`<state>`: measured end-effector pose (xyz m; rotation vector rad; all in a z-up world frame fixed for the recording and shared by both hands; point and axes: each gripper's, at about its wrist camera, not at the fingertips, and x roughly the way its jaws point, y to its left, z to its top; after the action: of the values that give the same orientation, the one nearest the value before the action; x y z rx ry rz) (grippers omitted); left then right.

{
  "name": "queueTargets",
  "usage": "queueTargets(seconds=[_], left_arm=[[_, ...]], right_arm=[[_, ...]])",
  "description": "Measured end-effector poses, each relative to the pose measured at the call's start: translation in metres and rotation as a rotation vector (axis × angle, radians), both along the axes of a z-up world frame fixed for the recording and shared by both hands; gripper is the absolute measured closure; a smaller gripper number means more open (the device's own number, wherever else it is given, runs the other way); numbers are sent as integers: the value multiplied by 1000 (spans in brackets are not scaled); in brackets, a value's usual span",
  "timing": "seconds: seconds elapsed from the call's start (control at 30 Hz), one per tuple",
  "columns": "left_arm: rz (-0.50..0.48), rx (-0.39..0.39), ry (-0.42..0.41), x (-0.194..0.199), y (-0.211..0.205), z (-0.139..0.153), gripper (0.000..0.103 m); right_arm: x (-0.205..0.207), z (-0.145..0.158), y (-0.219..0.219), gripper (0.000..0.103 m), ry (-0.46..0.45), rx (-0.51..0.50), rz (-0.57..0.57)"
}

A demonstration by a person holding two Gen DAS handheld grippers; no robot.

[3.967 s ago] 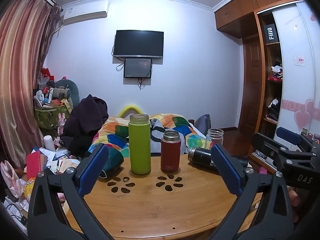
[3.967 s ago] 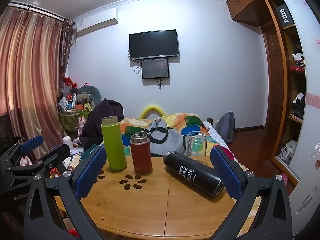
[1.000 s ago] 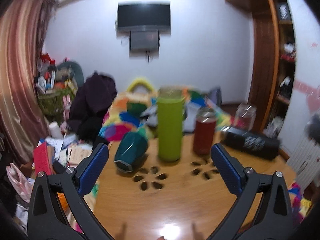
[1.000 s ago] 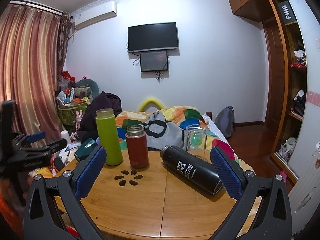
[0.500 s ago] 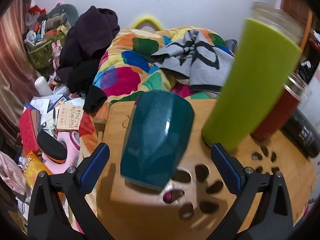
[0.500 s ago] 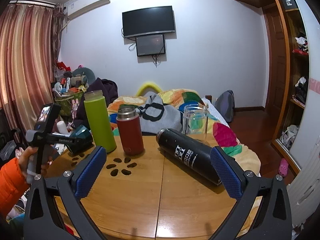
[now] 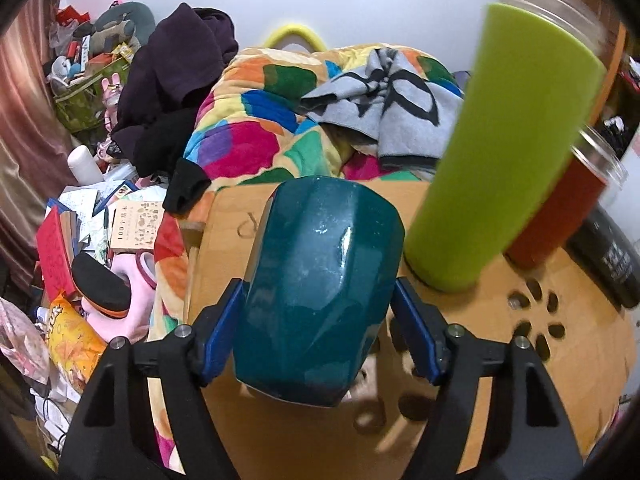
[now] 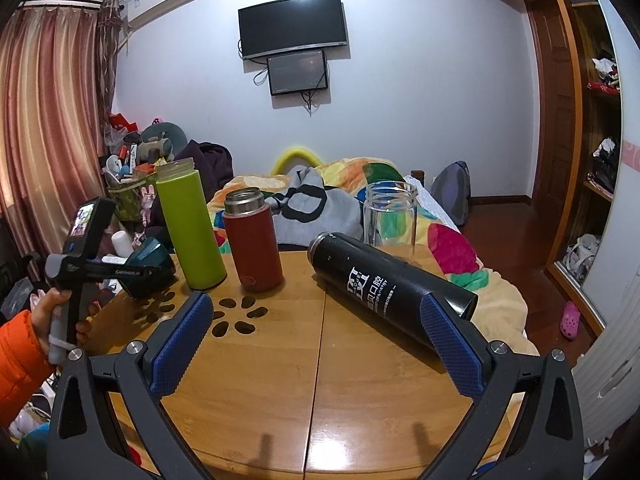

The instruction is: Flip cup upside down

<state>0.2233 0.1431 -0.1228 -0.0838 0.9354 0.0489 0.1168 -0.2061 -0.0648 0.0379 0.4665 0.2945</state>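
Left tool point(image 7: 318, 320): now closing onto teal cup point(image 7: 320, 280), pads touching, previously spread. Right tool point(image 8: 316, 344): hovering wide, holding nothing.

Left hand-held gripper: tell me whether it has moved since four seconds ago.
Yes. The left hand-held gripper has gone forward and left, away from the green bottle, and closed around the teal cup.
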Motion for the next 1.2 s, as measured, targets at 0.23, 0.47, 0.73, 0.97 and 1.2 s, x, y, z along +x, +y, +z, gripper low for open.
queueTargets(seconds=[0.23,0.47,0.73,0.97,1.2], left_arm=[[-105,24,1,-45,-38,6,30],[-252,15,-14,-86,-101,10,30],[-374,25,-20,-116,-168,15,30],[-350,93,-56,-122,-191,15,30],[-364,82,-51,-123,-188,14,30]], right_arm=[[0,-2,-4,0,6,24,4],[-5,-8,-1,0,13,9,15],[-10,-14,-6,0,18,5,13],[-7,-20,-18,0,43,35,2],[-4,-26,-20,0,62,36,-3]])
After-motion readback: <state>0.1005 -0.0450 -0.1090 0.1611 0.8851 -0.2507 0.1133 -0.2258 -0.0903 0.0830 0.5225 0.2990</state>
